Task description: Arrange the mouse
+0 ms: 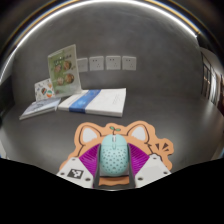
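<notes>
A pale teal computer mouse with a dotted top sits between my gripper's two fingers. The purple pads press against both of its sides, so the gripper is shut on it. Under and just ahead of the mouse lies an orange and cream animal-shaped mouse mat with ears, flat on the grey table. I cannot tell whether the mouse rests on the mat or is held just above it.
Beyond the mat a white and blue book lies flat. To its left lies a thin booklet, and an illustrated leaflet stands upright behind it. Small white cards hang on the far wall.
</notes>
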A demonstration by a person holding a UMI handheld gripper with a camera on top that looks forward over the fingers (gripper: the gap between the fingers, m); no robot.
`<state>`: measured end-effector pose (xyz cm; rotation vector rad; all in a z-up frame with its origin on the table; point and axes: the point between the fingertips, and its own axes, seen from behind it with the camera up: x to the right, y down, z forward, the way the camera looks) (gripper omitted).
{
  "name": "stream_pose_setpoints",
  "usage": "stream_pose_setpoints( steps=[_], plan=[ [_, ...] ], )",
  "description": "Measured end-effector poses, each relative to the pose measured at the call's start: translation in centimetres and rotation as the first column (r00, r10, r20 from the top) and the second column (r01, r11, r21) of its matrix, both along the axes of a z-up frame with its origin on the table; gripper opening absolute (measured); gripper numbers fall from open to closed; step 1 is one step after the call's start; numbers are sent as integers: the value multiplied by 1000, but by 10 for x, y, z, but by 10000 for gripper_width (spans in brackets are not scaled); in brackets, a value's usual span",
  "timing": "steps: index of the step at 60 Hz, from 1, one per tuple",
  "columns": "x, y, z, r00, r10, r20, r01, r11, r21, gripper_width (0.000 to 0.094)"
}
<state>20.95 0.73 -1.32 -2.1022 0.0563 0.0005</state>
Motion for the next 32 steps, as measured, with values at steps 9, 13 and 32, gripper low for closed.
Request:
stream_pose_setpoints(
  steps=[9,13,32],
  plan=[
    [-1,-3,4,999,33,10,-33,999,-25,558],
    [-4,-11,8,998,64,3,-64,997,-36,777],
    [10,-117,41,987,137,-84,-140,990,-29,853]
  ],
)
